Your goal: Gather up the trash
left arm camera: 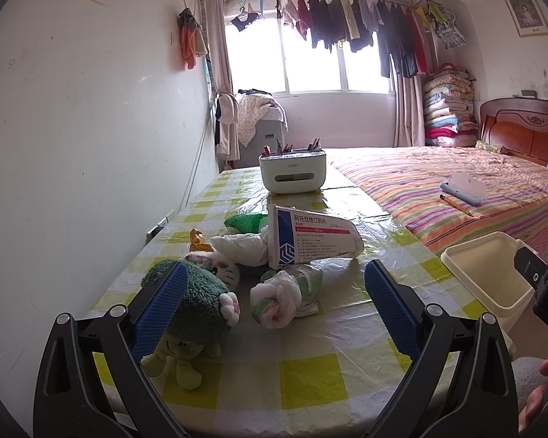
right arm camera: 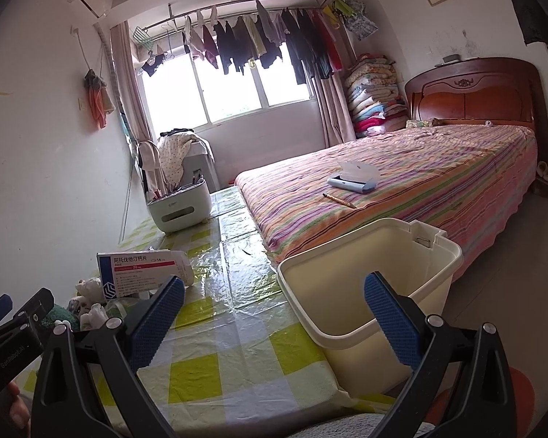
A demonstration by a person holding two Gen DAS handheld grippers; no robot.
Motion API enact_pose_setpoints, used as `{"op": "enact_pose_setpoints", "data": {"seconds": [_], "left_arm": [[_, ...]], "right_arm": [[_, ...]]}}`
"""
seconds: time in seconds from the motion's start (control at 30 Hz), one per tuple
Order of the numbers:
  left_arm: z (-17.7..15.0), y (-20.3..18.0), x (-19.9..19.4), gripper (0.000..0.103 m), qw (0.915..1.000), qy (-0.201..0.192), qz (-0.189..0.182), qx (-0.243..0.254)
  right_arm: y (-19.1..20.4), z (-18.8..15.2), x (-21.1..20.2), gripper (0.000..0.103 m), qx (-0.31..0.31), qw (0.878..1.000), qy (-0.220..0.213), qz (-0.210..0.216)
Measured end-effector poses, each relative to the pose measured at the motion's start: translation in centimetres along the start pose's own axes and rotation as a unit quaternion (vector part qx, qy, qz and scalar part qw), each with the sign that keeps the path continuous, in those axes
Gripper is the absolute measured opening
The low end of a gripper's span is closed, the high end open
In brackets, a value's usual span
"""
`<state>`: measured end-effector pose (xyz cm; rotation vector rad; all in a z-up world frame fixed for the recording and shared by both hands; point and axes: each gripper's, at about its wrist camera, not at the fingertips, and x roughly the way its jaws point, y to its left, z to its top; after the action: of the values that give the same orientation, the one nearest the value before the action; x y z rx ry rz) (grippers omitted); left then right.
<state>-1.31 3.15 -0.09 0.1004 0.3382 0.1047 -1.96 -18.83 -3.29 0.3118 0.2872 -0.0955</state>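
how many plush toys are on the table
2, maybe more hidden. A green broccoli plush lies by the left tool's left finger; a small white cat plush sits just behind it, touching, beside the crumpled tissues.

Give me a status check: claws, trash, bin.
Left claw open, empty, over wadded wrapper. Right claw open, empty, at cream bin; bin looks empty. Medicine box lies behind; plush broccoli crowds left finger.

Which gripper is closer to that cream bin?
Right. The right gripper hangs open at the cream bin's near rim; the left gripper hovers open over the table's trash, bin off to its right.
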Motion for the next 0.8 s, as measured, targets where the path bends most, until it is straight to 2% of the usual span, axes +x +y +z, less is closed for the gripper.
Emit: {"op": "enact_pose_setpoints", "data": {"seconds": [0.8], "left_arm": [[-0.2,-0.48,-0.29,0.096,0.9996,-0.007,0.002,0.025]], "right_arm": [[0.26,-0.02,0.09,0.096,-0.009,1.0,0.002,-0.008]]}}
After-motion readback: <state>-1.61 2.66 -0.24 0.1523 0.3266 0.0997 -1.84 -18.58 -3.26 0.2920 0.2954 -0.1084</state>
